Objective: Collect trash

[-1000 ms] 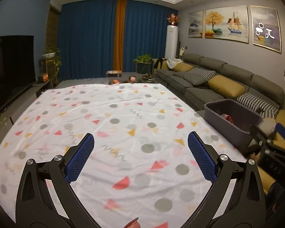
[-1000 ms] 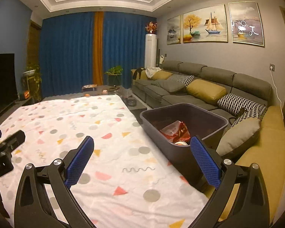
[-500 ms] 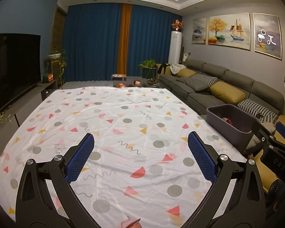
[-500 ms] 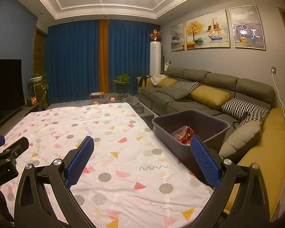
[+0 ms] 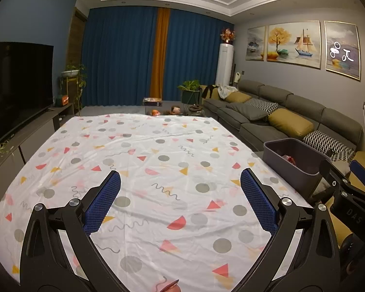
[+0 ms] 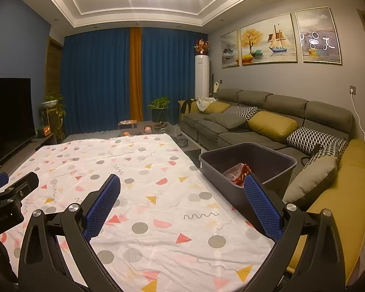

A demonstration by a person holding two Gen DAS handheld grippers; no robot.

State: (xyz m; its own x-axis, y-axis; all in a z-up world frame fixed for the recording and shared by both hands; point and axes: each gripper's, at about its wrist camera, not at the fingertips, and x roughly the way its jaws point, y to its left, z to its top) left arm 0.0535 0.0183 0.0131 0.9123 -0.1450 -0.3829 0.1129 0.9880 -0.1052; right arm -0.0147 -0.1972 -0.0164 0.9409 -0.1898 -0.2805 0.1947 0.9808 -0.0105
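Dark grey bin point(image 6: 250, 168) at the table's right edge — crumpled red-and-white wrapper point(image 6: 238, 171) lying inside.

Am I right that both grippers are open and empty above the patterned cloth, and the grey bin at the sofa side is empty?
Not quite: the bin is not empty. The right wrist view shows red and white wrappers inside. Both the left gripper and right gripper are indeed open and empty above the cloth.

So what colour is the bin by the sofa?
Dark grey bin; the right wrist view shows it best.
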